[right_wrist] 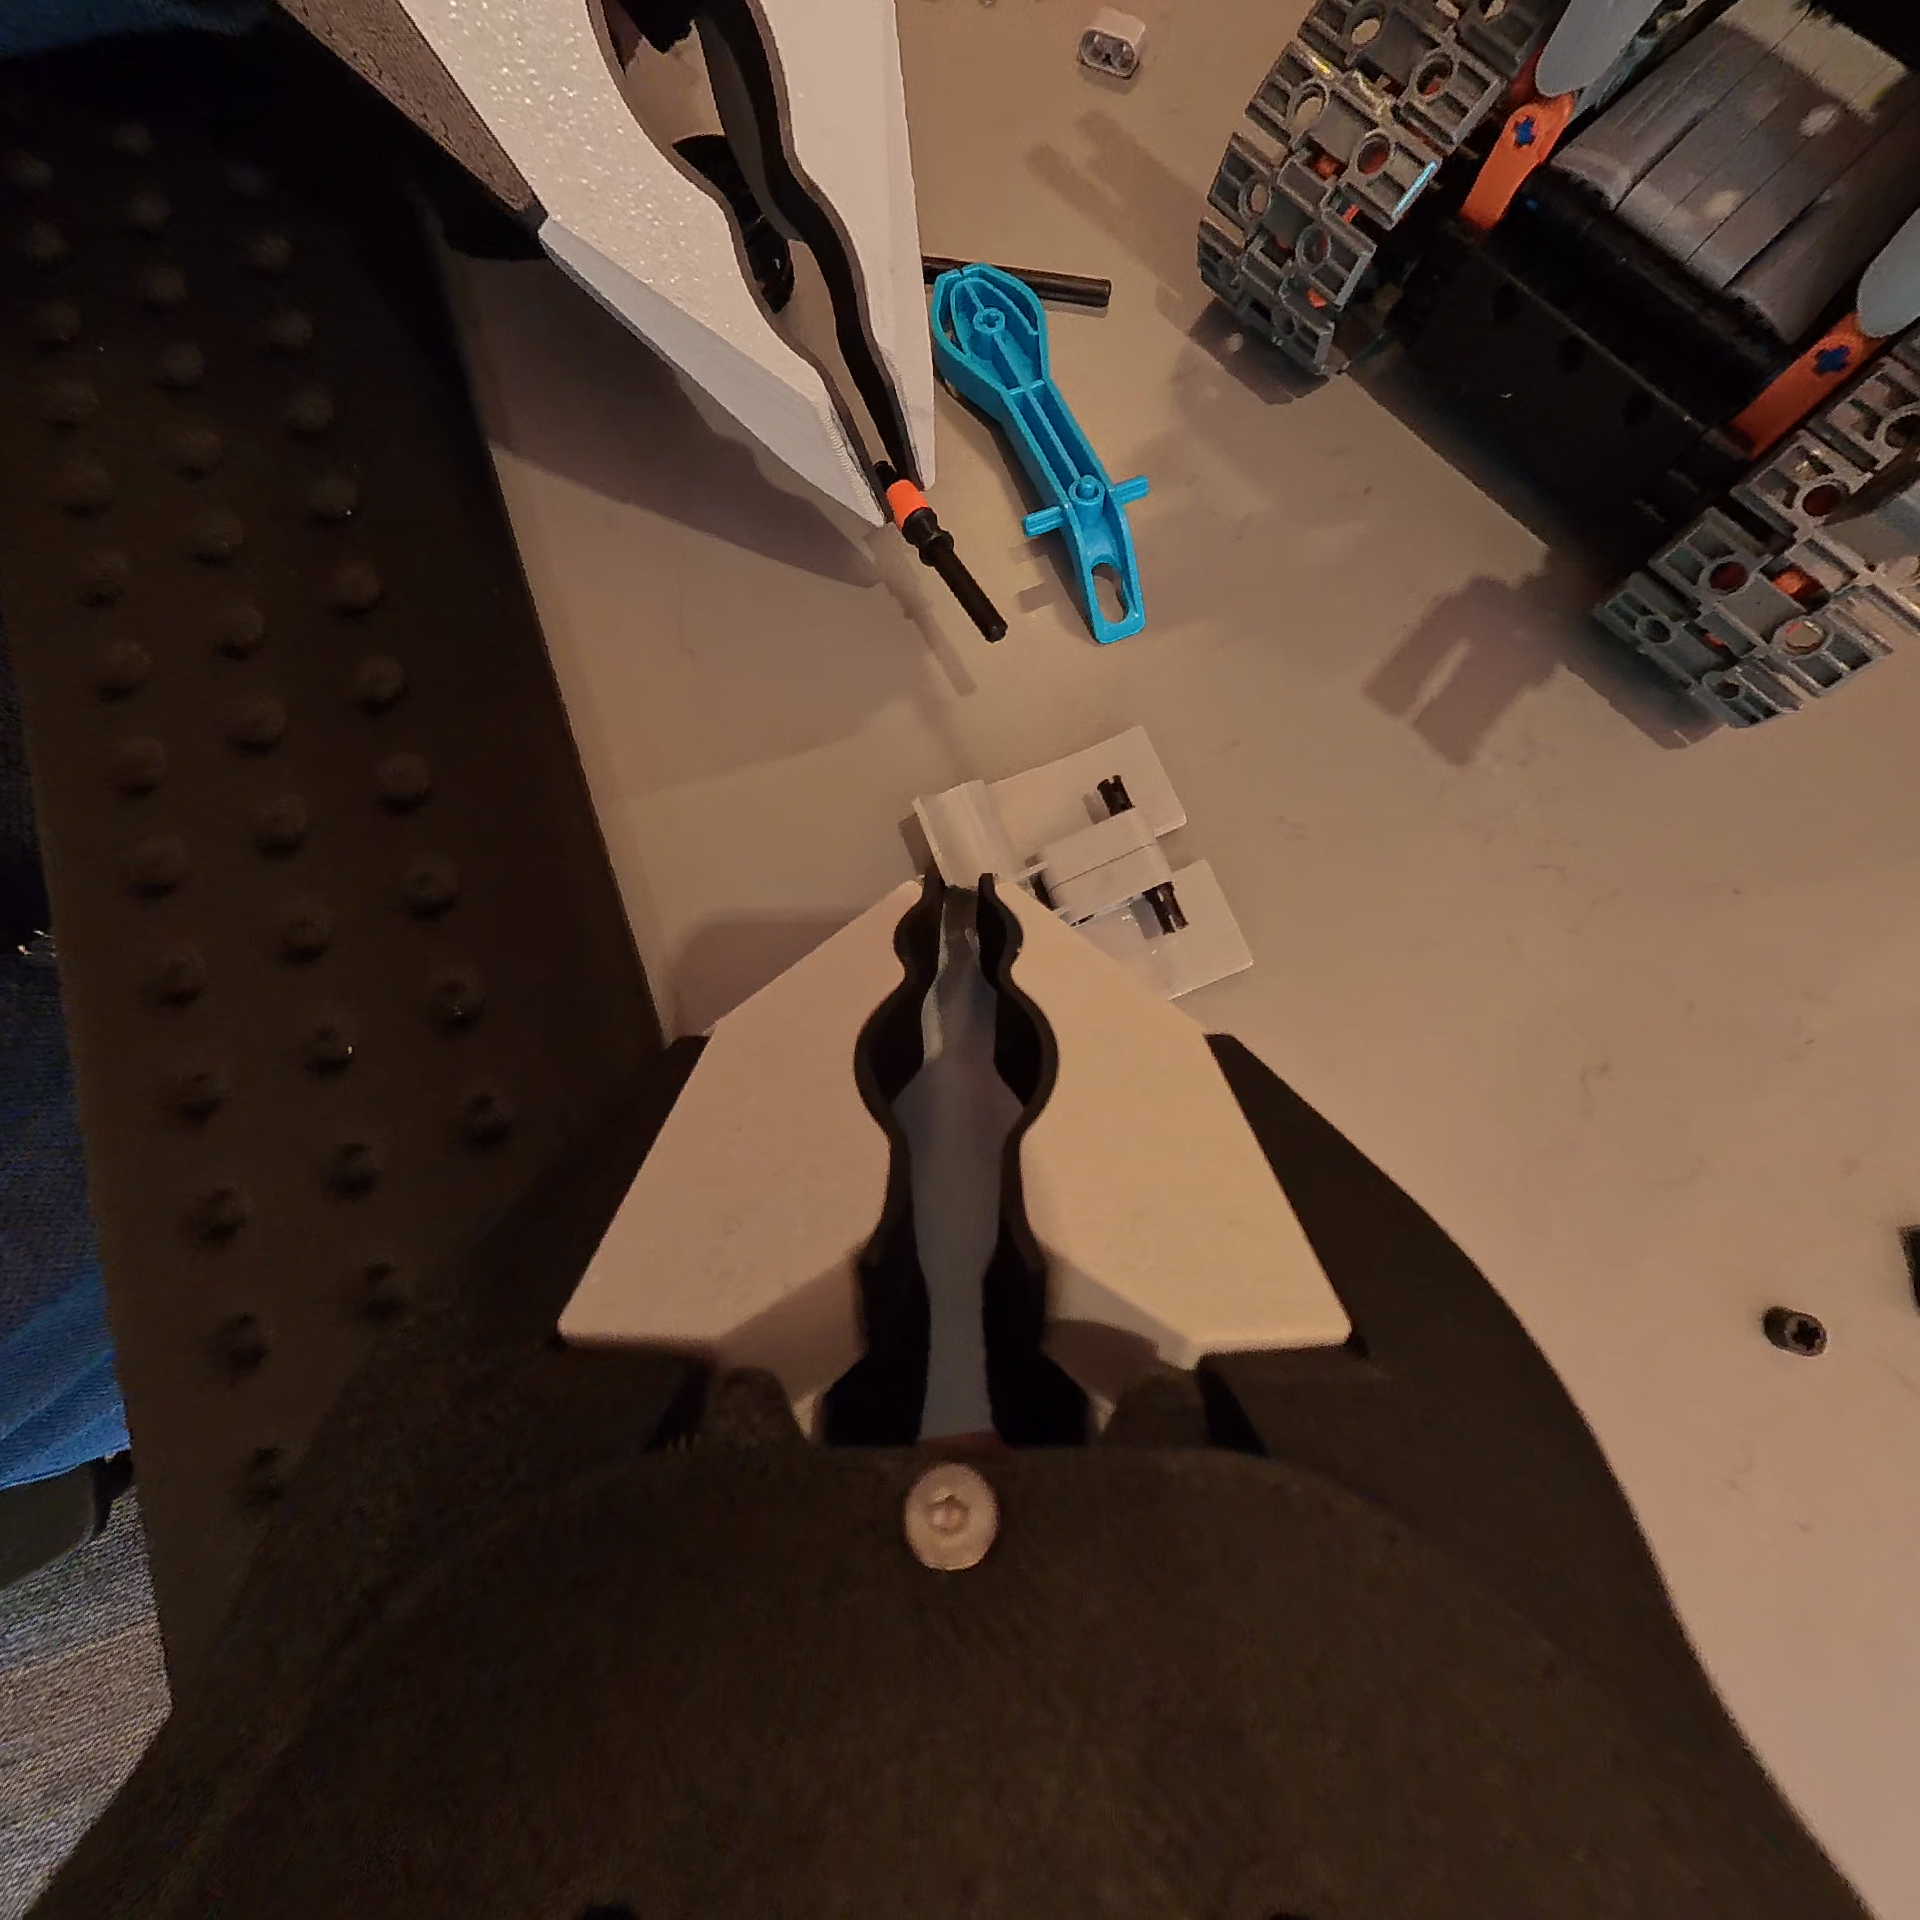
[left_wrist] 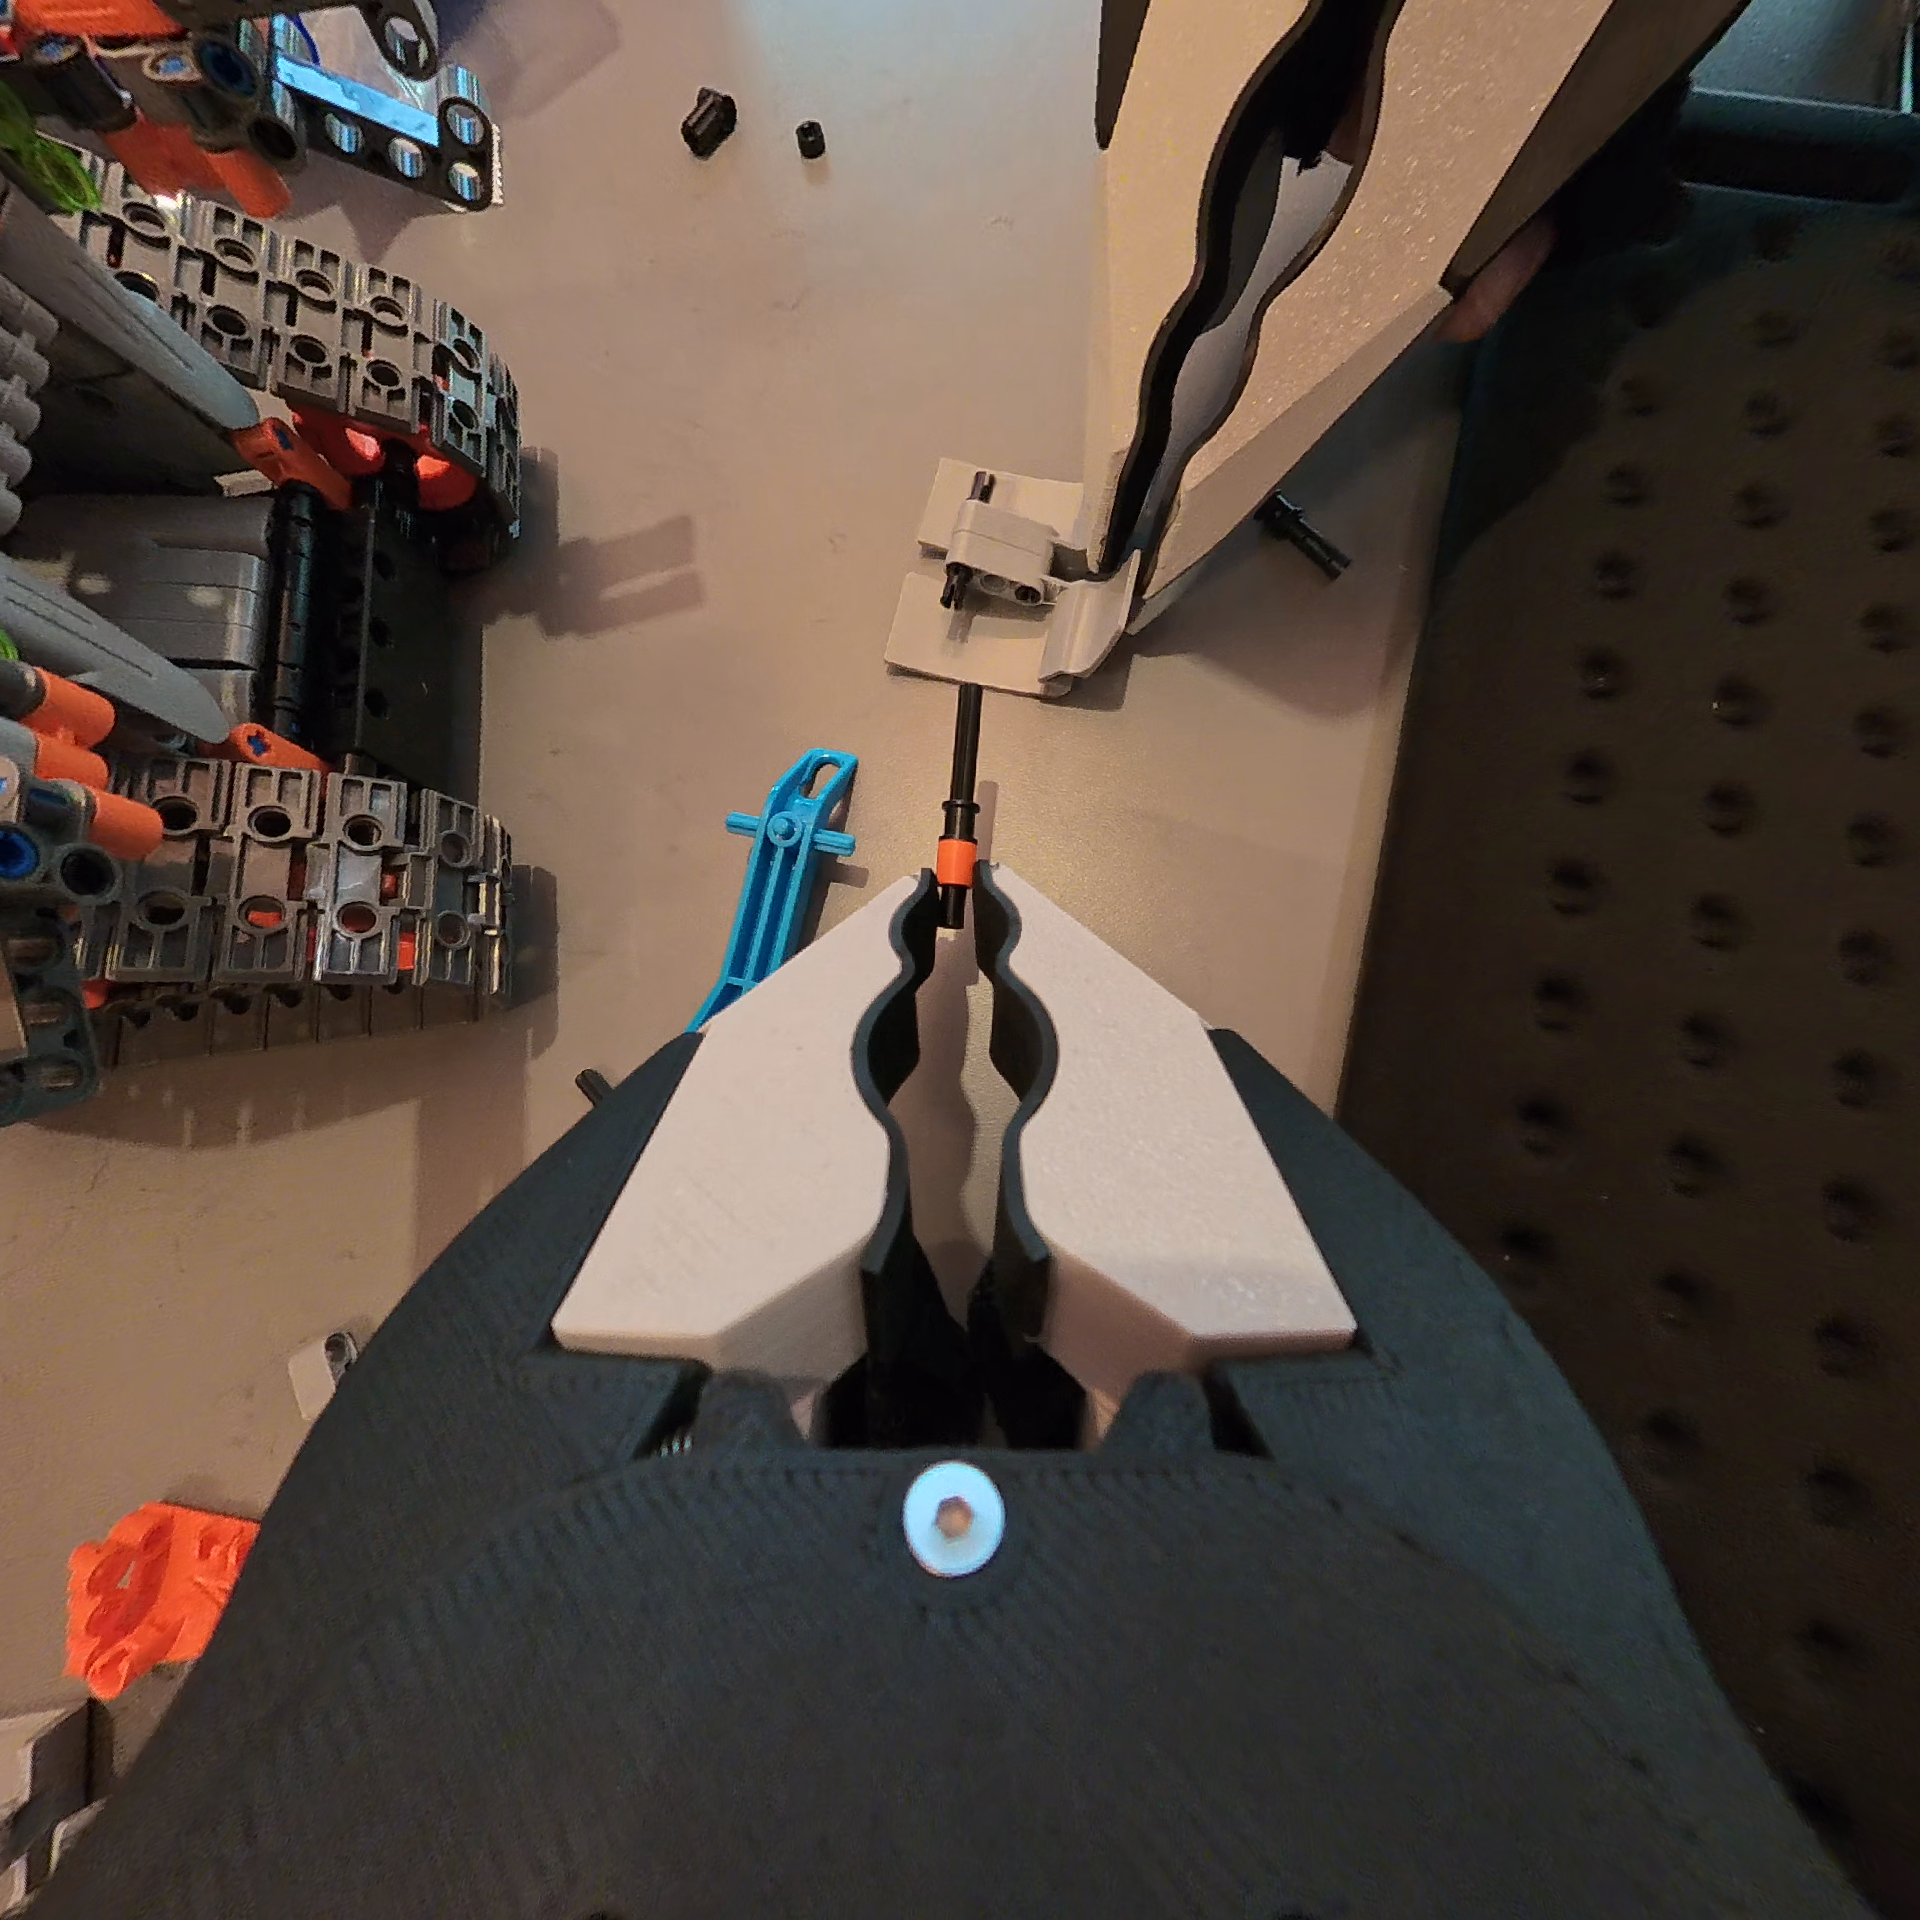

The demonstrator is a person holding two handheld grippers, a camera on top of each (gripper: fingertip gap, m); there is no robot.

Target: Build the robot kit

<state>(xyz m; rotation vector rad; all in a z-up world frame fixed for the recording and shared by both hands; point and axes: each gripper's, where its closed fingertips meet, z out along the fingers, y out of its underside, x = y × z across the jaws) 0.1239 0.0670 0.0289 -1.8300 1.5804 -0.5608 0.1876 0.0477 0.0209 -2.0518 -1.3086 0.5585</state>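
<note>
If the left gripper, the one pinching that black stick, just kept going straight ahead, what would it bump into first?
The left gripper holds a black axle pointing at the light grey panel piece held by the right gripper. The axle's tip would likely meet that piece first, though depth is unclear.

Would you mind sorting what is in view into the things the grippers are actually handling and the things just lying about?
In hand:
- left gripper shut on the black axle with orange collar
- right gripper shut on the grey panel piece

Lying about:
- blue tool
- tracked vehicle model
- two small black connectors
- loose black pin
- studded dark mat
</note>
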